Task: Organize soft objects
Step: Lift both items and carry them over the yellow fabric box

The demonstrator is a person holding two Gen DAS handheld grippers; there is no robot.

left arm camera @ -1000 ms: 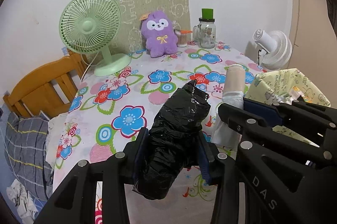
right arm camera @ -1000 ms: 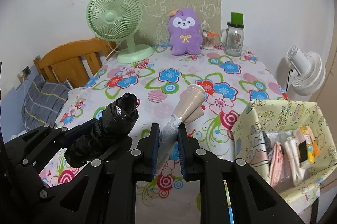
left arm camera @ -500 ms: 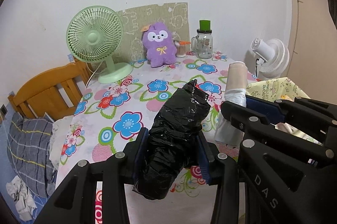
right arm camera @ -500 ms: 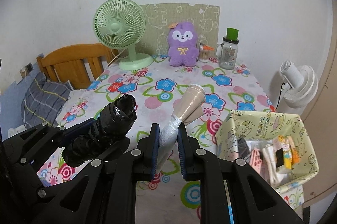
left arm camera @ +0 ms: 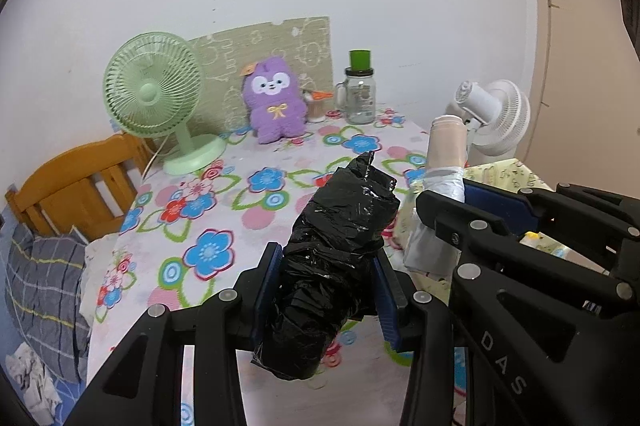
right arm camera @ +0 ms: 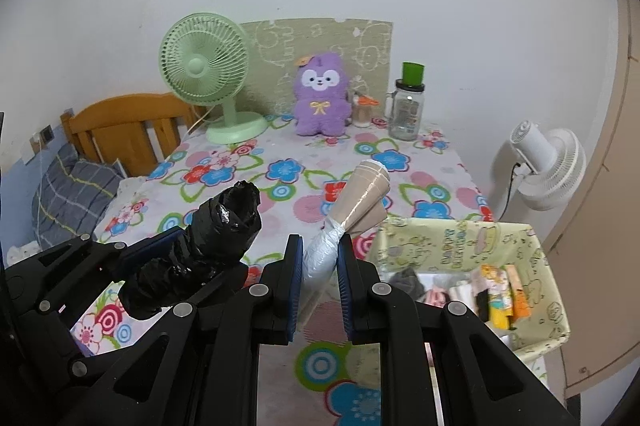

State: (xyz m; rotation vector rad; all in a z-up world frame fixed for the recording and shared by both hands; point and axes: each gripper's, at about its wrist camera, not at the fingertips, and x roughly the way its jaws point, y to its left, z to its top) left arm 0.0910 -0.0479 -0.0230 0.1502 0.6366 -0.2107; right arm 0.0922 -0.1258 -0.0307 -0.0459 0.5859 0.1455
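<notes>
My left gripper (left arm camera: 326,284) is shut on a black plastic-wrapped roll (left arm camera: 336,258), held in the air above the front edge of the floral table (left arm camera: 208,210). The roll also shows in the right wrist view (right arm camera: 208,246). My right gripper (right arm camera: 318,266) is shut on a beige roll with a grey-white wrapped end (right arm camera: 352,210), held just right of the black one; it shows in the left wrist view (left arm camera: 446,154). A yellow-green fabric bin (right arm camera: 460,238) holding several small soft items stands below and right of the right gripper.
At the table's back stand a green desk fan (right arm camera: 208,82), a purple plush toy (right arm camera: 320,98) and a glass jar with a green lid (right arm camera: 408,106). A white fan (right arm camera: 548,162) is on the right. A wooden chair (right arm camera: 124,130) and plaid fabric (right arm camera: 72,194) are on the left.
Both grippers have pulled back and up from the table, each still holding its roll. The table looks farther away and the fabric bin has come fully into the right wrist view.
</notes>
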